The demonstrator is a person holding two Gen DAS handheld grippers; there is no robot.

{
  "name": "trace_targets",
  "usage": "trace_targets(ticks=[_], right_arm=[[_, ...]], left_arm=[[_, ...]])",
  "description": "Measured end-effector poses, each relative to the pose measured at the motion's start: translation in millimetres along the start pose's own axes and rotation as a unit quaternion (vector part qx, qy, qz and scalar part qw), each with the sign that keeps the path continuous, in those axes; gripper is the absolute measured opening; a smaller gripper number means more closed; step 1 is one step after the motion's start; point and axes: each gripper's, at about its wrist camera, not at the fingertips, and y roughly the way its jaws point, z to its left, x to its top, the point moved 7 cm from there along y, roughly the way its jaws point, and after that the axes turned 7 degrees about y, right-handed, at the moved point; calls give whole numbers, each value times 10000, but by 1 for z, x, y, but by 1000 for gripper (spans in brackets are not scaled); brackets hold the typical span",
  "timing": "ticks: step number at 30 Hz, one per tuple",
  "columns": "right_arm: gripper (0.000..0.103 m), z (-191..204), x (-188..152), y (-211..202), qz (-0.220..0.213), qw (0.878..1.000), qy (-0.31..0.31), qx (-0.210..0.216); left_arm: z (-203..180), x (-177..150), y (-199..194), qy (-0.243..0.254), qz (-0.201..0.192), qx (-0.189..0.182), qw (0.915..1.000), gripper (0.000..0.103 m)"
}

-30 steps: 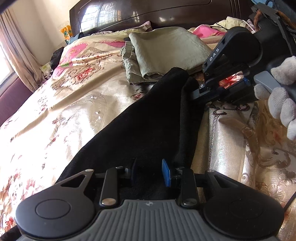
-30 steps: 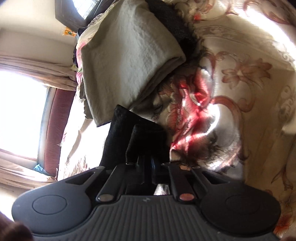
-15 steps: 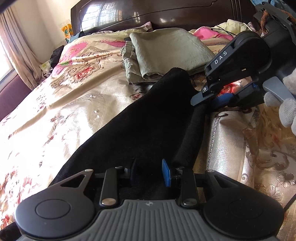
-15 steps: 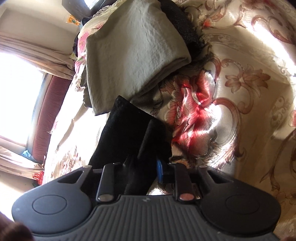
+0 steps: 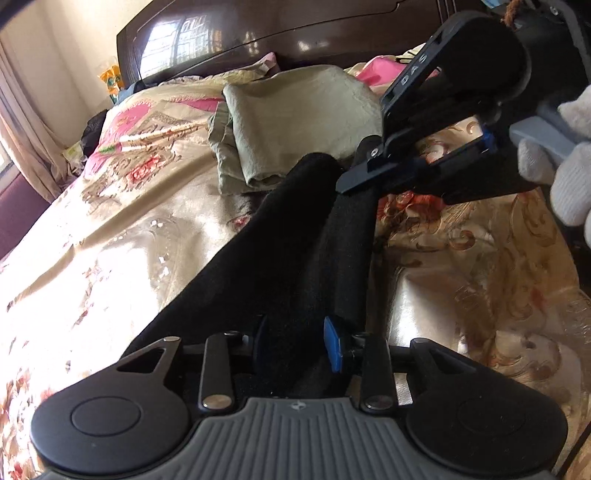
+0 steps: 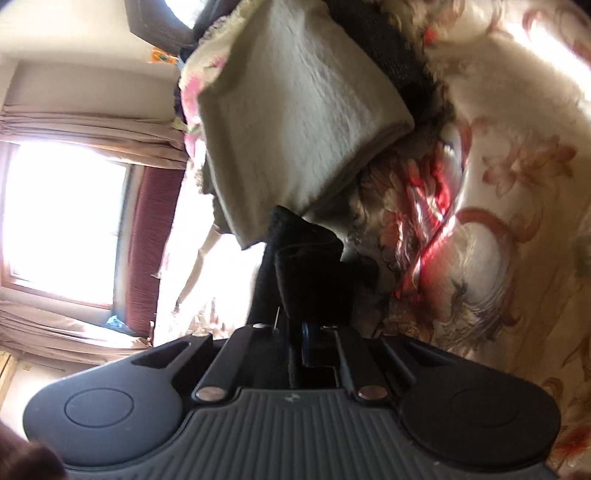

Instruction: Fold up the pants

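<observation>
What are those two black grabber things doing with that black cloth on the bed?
A person is folding black pants on a flowery bedspread, holding a grabber in each hand. The left gripper is clamped on the near end of the pants. The right gripper has just closed its jaws on the far end, beside a folded green garment already lying near the headboard. The pants stretch between the two grabbers, not folded over yet.

Bedroom: bed (image 5: 110,236), headboard (image 5: 295,29), curtains (image 6: 85,129)
</observation>
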Motion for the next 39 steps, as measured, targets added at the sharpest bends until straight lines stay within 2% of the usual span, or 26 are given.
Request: trace_targets(ticks=[3, 5, 8, 10, 12, 13, 14, 16, 18, 21, 24, 26, 29, 31, 32, 34, 36, 39], right_arm=[[5, 2, 2, -38, -263, 9994, -144, 195], [5, -5, 5, -55, -425, 9986, -299, 65], [7, -30, 0, -44, -189, 9996, -156, -162], [10, -24, -11, -35, 33, 9983, -528, -231], [14, -17, -10, -33, -159, 9948, -882, -473], [19, -14, -8, -33, -236, 9934, -974, -549], [32, -13, -3, -32, -281, 9936, -959, -523], [48, -13, 5, -22, -201, 9954, -849, -403], [48, -12, 9, -8, -132, 9951, -877, -437], [48, -4, 7, 10, 56, 9901, -1259, -615], [47, 0, 2, 17, 310, 9848, -1569, -678], [42, 4, -1, 9, 411, 9838, -1627, -634], [42, 14, -11, 3, 625, 9806, -1809, -412], [41, 13, -7, 9, 552, 9696, -2270, -731], [36, 11, -5, 15, 554, 9656, -2380, -886], [32, 4, 4, 19, 660, 9672, -2249, -980], [32, 7, 5, 19, 763, 9676, -2236, -887], [32, 6, 11, 10, 679, 9690, -2241, -783]], left_arm=[[-9, 12, -3, -45, -137, -223, 9996, 44], [-18, 14, 4, -44, -88, -260, 9996, 44], [-21, 7, 11, -72, 96, -179, 9998, 45], [-14, 2, 4, -285, 113, -270, 9992, 48], [-7, -3, -4, -408, 133, -305, 9986, 50], [-5, -5, -7, -393, 132, -238, 9989, 50], [-1, -7, -10, -360, 110, -124, 9992, 50], [2, -10, -14, -384, 64, -33, 9992, 50], [6, -12, -17, -468, 27, 18, 9989, 50], [13, -22, -25, -475, 48, 128, 9988, 50], [26, -40, -38, -359, 118, 402, 9985, 50], [35, -52, -43, -360, 223, 595, 9973, 51], [48, -71, -41, -591, 497, 640, 9950, 52], [51, -77, -40, -704, 554, 644, 9939, 54], [51, -77, -40, -705, 557, 656, 9938, 54], [50, -74, -41, -639, 564, 690, 9940, 54], [49, -72, -40, -548, 556, 688, 9946, 54], [46, -72, -38, -389, 570, 665, 9954, 54]])
